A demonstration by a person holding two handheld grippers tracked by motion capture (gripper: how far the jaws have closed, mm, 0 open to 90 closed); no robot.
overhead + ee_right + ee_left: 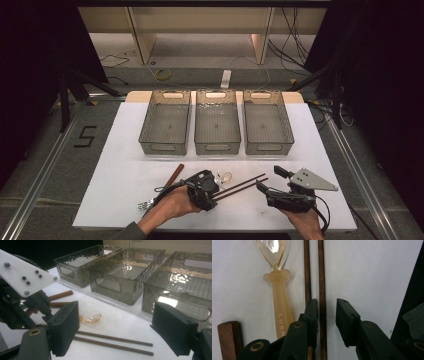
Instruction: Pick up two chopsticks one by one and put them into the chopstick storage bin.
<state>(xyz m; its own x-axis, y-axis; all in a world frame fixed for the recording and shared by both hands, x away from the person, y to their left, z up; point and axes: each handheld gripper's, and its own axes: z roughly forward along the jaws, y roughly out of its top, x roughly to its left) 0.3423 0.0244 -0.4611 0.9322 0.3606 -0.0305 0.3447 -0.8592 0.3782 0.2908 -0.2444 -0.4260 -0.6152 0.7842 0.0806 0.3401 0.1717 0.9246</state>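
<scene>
three clear grey bins [165,122] stand in a row at the far side of the table. two thin brown chopsticks [245,184] lie side by side on the white table top [310,145]. one clear amber plastic spoon [277,280] lies beside them. one thicker wooden handle [174,175] lies near the left hand. one metal fork [145,204] lies by the near edge. two hand-held grippers, one [212,190] at left and one [267,181] at right.

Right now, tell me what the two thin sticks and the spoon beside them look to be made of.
Thin sticks: dark brown wood by the look, matte, faint lengthwise grain; probably chopsticks.
Spoon: amber plastic or resin; frosted handle with pale raised lettering, glossy see-through bowl catching a highlight. Glass can't be ruled out.
</scene>
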